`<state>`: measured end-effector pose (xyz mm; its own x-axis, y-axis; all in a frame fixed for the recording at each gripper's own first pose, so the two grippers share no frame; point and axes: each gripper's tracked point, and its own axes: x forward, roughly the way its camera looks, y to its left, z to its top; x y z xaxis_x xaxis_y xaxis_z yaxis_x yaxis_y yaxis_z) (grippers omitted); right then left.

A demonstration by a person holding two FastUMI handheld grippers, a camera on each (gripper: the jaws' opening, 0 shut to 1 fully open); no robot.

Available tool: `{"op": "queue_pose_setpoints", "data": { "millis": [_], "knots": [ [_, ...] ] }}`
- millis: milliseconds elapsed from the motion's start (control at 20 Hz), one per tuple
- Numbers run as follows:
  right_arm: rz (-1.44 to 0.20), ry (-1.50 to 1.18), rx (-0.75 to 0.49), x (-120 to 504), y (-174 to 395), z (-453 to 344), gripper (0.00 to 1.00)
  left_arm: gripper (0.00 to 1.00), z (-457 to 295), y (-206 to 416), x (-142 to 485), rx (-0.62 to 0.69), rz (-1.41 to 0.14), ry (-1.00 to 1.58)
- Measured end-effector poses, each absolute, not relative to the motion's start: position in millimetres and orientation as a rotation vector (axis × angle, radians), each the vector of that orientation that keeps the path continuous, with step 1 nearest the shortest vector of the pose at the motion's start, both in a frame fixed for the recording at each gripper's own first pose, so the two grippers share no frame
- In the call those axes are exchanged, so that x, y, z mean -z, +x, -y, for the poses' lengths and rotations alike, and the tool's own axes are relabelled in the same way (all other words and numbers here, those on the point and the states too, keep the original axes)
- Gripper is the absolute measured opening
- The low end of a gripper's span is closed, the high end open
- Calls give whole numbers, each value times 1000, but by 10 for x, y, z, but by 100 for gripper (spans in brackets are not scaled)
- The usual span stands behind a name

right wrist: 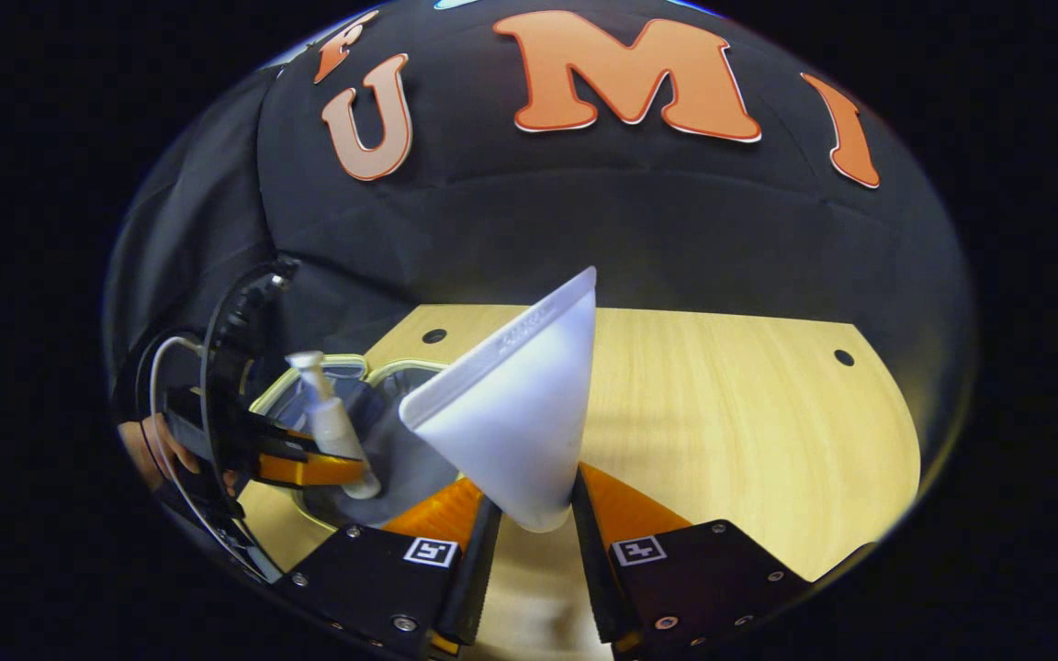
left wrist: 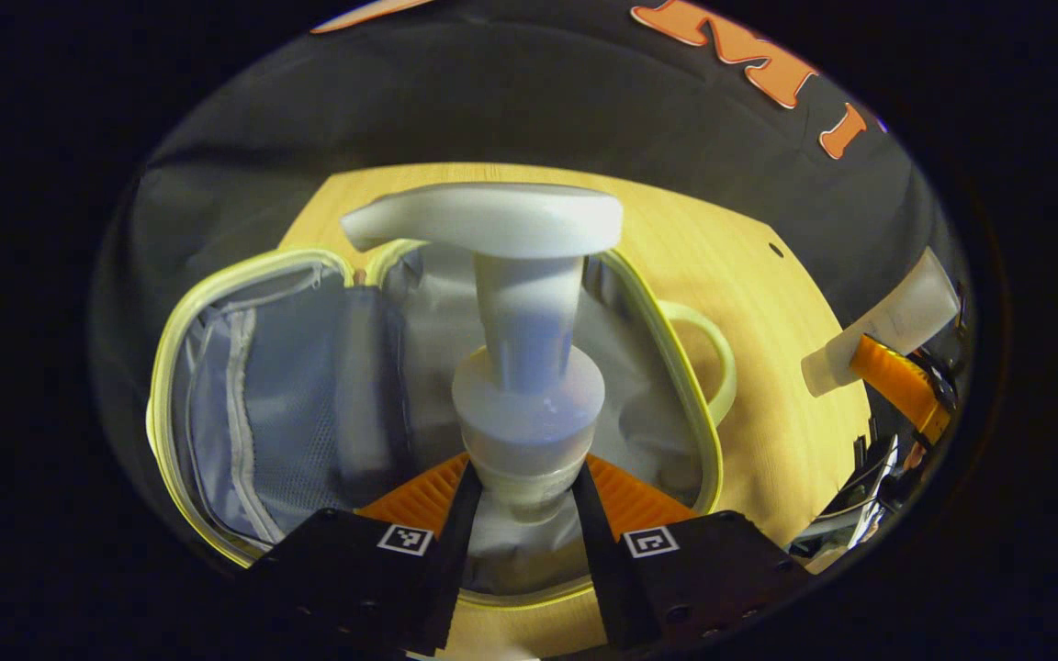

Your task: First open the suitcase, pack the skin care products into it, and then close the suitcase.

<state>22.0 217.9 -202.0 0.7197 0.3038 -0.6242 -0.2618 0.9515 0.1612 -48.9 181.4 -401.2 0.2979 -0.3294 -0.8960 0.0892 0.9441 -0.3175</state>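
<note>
In the left gripper view my left gripper [left wrist: 526, 491] is shut on a white pump bottle [left wrist: 520, 367], held upright above the open suitcase [left wrist: 217, 386], a small yellow-trimmed case with grey lining lying flat on the wooden table. At the right edge the right gripper [left wrist: 896, 376] holds a white tube [left wrist: 887, 326]. In the right gripper view my right gripper [right wrist: 529, 523] is shut on that white tube [right wrist: 511, 413], crimped end up. To the left, the left gripper [right wrist: 309, 468] carries the pump bottle [right wrist: 332, 422] over the suitcase [right wrist: 382, 376].
The wooden table [right wrist: 722, 413] stretches bare to the right of the suitcase, with small holes near its far corners. The black cloth wall stands close behind it. A hand [right wrist: 148, 450] holds the left gripper at the far left.
</note>
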Motion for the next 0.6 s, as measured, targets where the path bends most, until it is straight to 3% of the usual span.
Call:
{"op": "queue_pose_setpoints", "data": {
  "millis": [300,450,500,600],
  "knots": [
    [-780,95,-365,2107,133,-2753,47,60,-1787,-439,4115,343,-1358,-227],
    [-826,120,-364,2198,105,-2911,47,61,-1806,-453,4292,317,-1460,-192],
    [-836,123,-362,2229,126,-2932,42,61,-1777,-483,4321,304,-1479,-211],
    [-857,124,-361,2290,154,-2961,47,61,-1742,-433,4297,276,-1450,-245]
  ]
}}
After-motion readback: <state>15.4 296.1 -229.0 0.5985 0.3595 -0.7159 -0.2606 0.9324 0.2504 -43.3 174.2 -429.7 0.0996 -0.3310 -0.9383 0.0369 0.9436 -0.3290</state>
